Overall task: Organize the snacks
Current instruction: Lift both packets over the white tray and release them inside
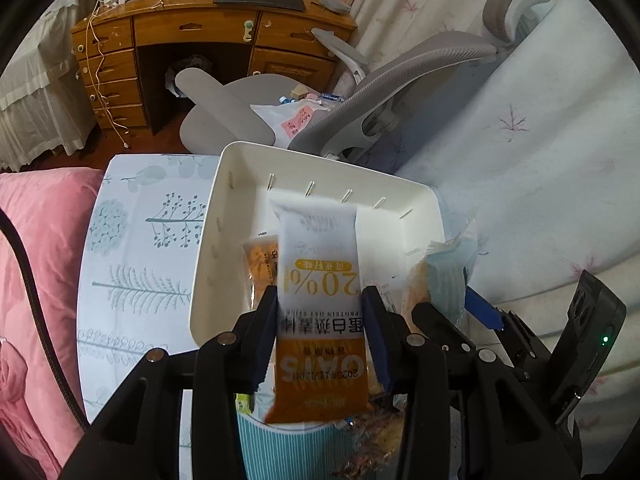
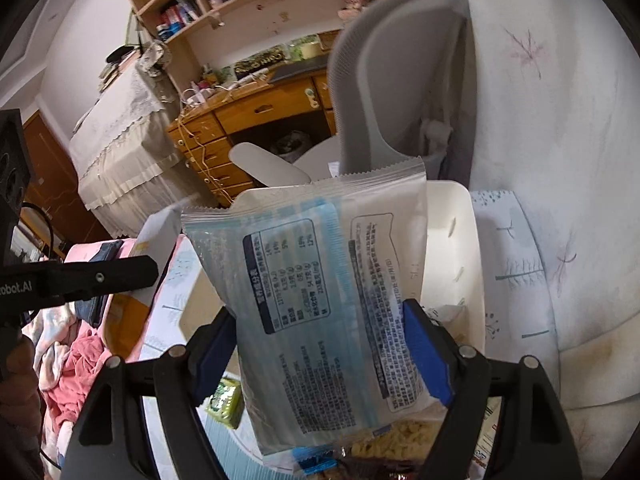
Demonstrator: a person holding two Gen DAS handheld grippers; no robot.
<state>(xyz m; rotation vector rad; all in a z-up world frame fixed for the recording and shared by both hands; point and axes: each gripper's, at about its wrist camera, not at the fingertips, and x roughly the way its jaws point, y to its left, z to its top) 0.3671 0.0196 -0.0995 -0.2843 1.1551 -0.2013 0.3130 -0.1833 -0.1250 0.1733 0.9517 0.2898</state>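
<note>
**Two snacks gripped over a white bin**

Clamps, with the left gripper (image 1: 320,296), an oat bar packet (image 1: 320,248): blue pads pressed on both long edges, white end pointing away, orange end hanging down toward the camera. Holds that packet in the air above the white bin (image 1: 240,200), its far end over the inside of the bin near the slotted back wall.

Clenches, with the right gripper (image 2: 320,312), a blue-and-white snack bag (image 2: 320,240): printed back facing the lens, serrated top edge uppermost, one pad against each side. Carries the bag upright, just in front of the same bin and tilted a little to the left in the right wrist view. Places the two grippers close side by side, the right one's bag showing at the bin's right-hand corner in the left wrist view.

Inside the bin already, against its left wall: an orange packet (image 1: 260,268), partly hidden behind the oat bar.

Under the bin: a pale cloth with a leaf and tree print (image 1: 140,260). Left of that cloth: pink bedding (image 1: 40,240). Below the grippers: more wrapped snacks, among them a small green packet (image 2: 226,400); too blurred to tell much of the rest.

Beyond the bin: a grey office chair (image 1: 400,80) and a wooden desk (image 1: 200,28) with drawers and a trailing white cable.
</note>
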